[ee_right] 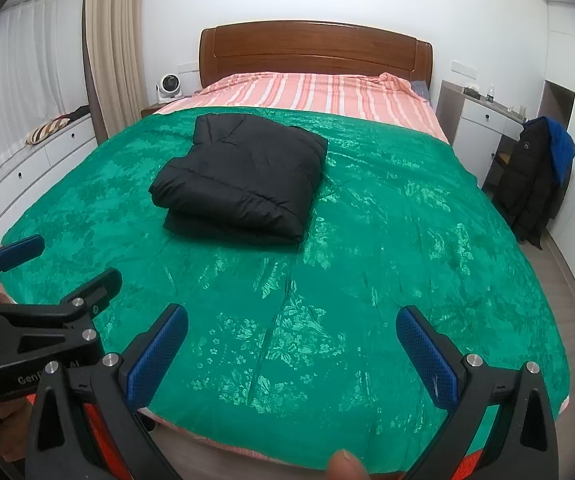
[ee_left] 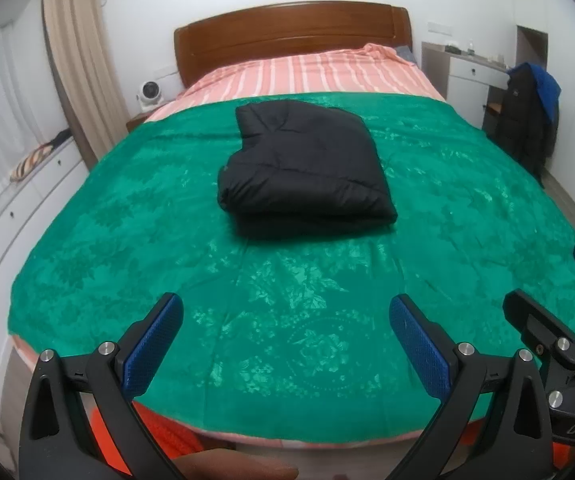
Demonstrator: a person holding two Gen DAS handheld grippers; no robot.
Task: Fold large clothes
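Note:
A black padded jacket (ee_left: 303,168) lies folded into a thick rectangular stack on the green bedspread (ee_left: 247,320); it also shows in the right wrist view (ee_right: 239,180), left of the bed's middle. My left gripper (ee_left: 287,320) is open and empty, held over the foot of the bed, well short of the jacket. My right gripper (ee_right: 291,332) is open and empty, also over the foot of the bed. Each gripper shows at the edge of the other's view: the right one (ee_left: 559,320) and the left one (ee_right: 55,272).
A pink striped sheet (ee_left: 307,76) and wooden headboard (ee_left: 291,32) lie beyond the green bedspread (ee_right: 367,280). White drawers (ee_left: 27,208) run along the left with a striped cushion (ee_left: 31,160). A dark coat and blue garment (ee_right: 535,176) hang by a white desk (ee_right: 483,120) at right.

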